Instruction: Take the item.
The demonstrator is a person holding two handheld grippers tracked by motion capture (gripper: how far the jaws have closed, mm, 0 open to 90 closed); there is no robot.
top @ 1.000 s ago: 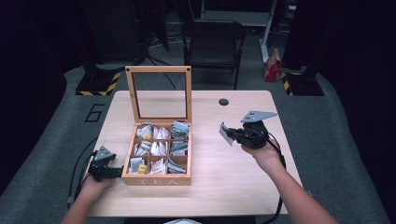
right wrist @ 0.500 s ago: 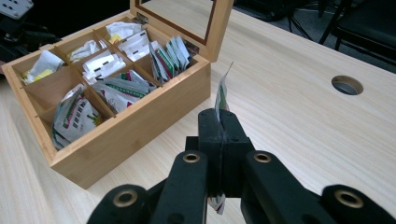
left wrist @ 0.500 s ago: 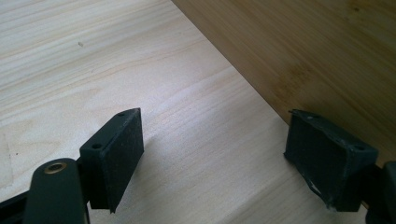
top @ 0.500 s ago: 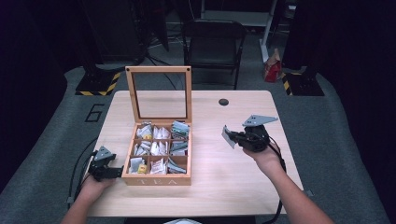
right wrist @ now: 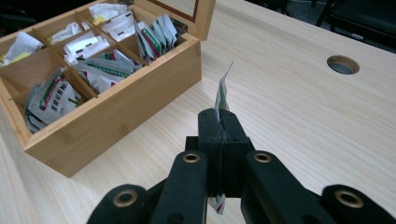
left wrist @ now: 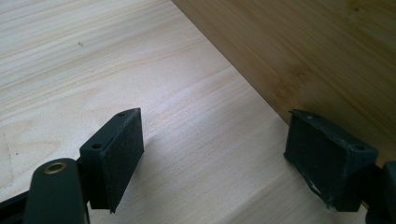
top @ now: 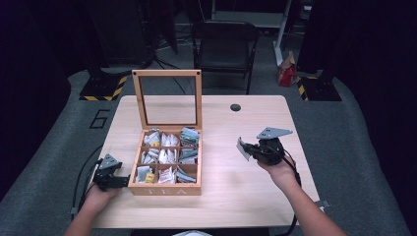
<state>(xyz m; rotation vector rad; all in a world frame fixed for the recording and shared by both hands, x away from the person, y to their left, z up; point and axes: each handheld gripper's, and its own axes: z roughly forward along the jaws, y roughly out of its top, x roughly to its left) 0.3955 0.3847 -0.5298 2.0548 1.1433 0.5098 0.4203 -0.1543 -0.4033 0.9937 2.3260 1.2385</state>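
Right of tea box (top: 169, 157), above bare table (top: 236, 196): right gripper (right wrist: 219, 119), jaws pressed together on tea bag (right wrist: 222, 95), bag edge-up. At box's left front corner: left gripper (left wrist: 212, 158), jaws wide apart, nothing between.

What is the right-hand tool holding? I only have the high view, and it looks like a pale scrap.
Observer: The right tongs are shut on a thin paper tea bag sachet with red and green print, held edge-on and upright.
Operator: Is it above the box?
Observer: No. The right gripper view shows it over the bare pale wooden table, beside the open bamboo tea box.
Operator: And the left tool, is it gripping the box?
Observer: No. The left tongs stand open over the table, with nothing between the pads; one pad is close to the box's side wall.
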